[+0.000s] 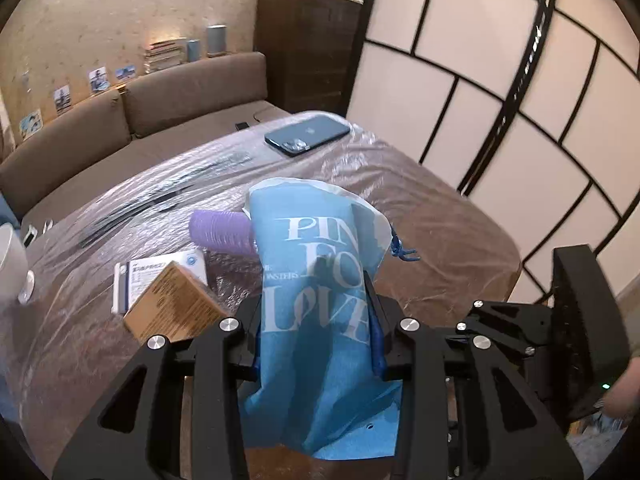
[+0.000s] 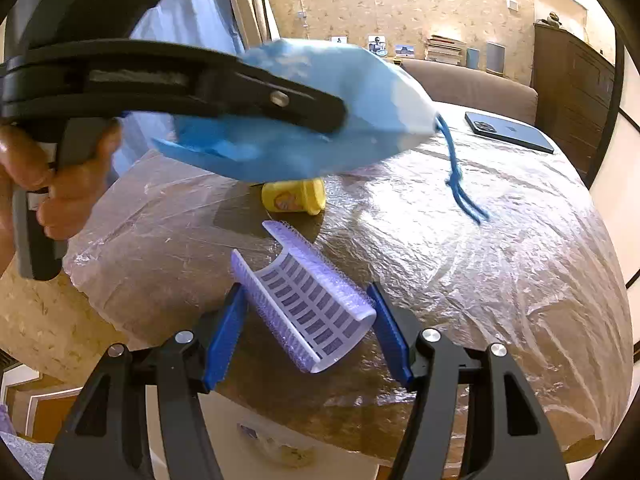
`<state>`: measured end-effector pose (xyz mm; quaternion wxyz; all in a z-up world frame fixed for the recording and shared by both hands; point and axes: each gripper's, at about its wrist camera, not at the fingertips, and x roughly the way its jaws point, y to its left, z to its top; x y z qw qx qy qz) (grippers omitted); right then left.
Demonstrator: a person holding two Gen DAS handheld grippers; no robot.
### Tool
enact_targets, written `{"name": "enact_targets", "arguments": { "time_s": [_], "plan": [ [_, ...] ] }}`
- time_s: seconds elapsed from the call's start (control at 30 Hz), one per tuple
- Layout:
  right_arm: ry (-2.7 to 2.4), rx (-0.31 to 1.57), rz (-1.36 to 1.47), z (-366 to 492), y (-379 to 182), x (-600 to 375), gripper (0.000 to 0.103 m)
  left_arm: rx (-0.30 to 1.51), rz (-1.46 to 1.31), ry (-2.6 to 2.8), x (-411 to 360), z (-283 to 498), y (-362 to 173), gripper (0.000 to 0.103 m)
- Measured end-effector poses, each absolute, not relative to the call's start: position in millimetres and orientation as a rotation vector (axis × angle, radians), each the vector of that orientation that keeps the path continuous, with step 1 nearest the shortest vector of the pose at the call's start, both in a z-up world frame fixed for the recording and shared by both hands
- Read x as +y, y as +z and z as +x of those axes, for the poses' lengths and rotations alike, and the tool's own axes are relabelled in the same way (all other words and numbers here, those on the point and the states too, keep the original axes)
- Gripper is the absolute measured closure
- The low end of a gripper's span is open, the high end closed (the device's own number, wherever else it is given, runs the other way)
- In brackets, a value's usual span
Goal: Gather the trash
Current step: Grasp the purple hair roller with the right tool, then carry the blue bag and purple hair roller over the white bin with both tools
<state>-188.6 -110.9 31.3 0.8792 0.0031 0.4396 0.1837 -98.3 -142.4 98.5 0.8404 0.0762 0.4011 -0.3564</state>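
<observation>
My left gripper point(image 1: 318, 320) is shut on a blue drawstring bag point(image 1: 316, 280) with white lettering and holds it above the table. The bag also shows in the right wrist view point(image 2: 320, 108), clamped in the left gripper point(image 2: 336, 116), its blue cord hanging down. My right gripper point(image 2: 308, 332) has its blue pads on both sides of a purple hair roller point(image 2: 308, 300), tilted above the table edge. A purple roller point(image 1: 222, 232) shows behind the bag in the left wrist view. The right gripper's body point(image 1: 576, 320) is at the right there.
The table point(image 2: 480, 260) is covered in clear plastic film. On it are a dark blue phone point(image 1: 306, 136), a brown box point(image 1: 176, 308), a white packet point(image 1: 160, 276) and a yellow tub point(image 2: 294, 198). A brown sofa point(image 1: 120, 120) stands behind.
</observation>
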Motion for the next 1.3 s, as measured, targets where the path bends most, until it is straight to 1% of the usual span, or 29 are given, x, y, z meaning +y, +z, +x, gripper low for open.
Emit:
{"name": "enact_targets", "arguments": {
  "time_s": [0.23,0.43,0.73,0.93,1.3],
  "plan": [
    [0.358,0.909,0.02,-193.0,39.2,-117.4,0.042,0.782,0.126,-0.693,-124.2,-121.8,111.8,0.064],
    [0.342,0.91,0.051,-199.1,43.9,-124.1,0.042,0.757,0.028,-0.653,-93.0,-142.0,116.3,0.064],
    [0.351,0.922,0.047,-206.1,43.2,-122.6,0.042,0.767,0.006,-0.596,-72.7,-172.5,106.2,0.064],
    [0.351,0.925,0.046,-207.1,42.1,-120.1,0.042,0.799,0.001,-0.566,-62.8,-185.4,90.4,0.064],
    [0.36,0.919,0.046,-212.5,43.4,-114.8,0.042,0.699,-0.01,-0.533,-51.4,-199.1,114.5,0.064]
  ]
}}
